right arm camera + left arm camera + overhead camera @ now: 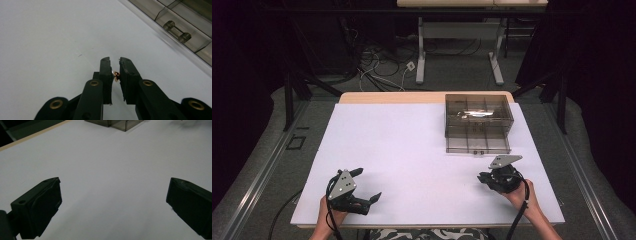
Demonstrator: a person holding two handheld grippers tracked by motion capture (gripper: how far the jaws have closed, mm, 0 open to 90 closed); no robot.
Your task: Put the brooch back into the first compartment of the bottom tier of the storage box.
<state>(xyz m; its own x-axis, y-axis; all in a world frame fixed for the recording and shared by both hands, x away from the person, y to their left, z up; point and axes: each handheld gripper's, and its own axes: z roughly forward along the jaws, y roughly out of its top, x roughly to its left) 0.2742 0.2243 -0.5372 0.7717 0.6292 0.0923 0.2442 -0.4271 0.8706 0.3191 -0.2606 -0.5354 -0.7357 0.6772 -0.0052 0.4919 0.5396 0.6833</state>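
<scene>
Small gold-coloured metal piece (116, 74) pinched in right tool (115, 65), left tool (113, 195) wide open, empty; carry pending, next move likely needs careful placement into smoky clear plastic compartment box (478, 125).

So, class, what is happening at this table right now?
A person sits at a white table with a gripper in each hand. The right gripper pinches a small gold-coloured object between its jaws, close to a smoky clear compartment box. The left gripper stands wide open over bare table, holding nothing.
</scene>
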